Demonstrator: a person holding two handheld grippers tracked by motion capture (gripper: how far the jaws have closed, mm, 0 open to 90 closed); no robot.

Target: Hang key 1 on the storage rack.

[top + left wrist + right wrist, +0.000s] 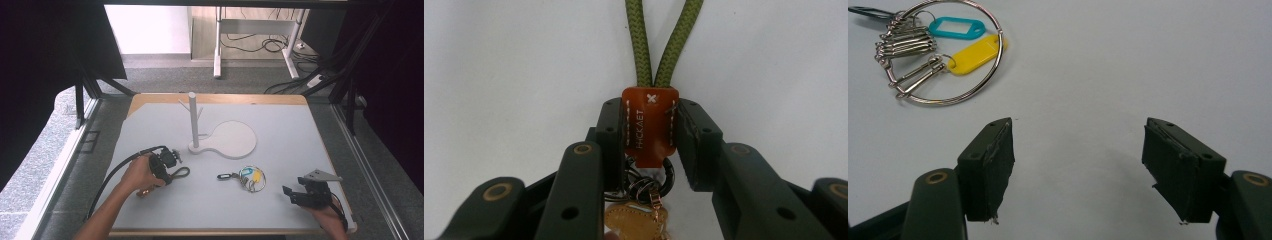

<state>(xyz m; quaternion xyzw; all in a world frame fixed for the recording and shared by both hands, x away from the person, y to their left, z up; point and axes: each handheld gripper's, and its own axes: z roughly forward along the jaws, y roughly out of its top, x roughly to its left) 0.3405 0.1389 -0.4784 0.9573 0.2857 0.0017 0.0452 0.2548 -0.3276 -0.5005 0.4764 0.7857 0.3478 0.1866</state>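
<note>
The left gripper, toward the worktop's front left corner, has its jaws clamped on the orange leather tab of a keychain, whose green cord loop runs away from the jaws. The right gripper rests near the front right corner, jaws wide apart. A key ring with teal and yellow tags lies between them. A white peg stand stands toward the back edge.
</note>
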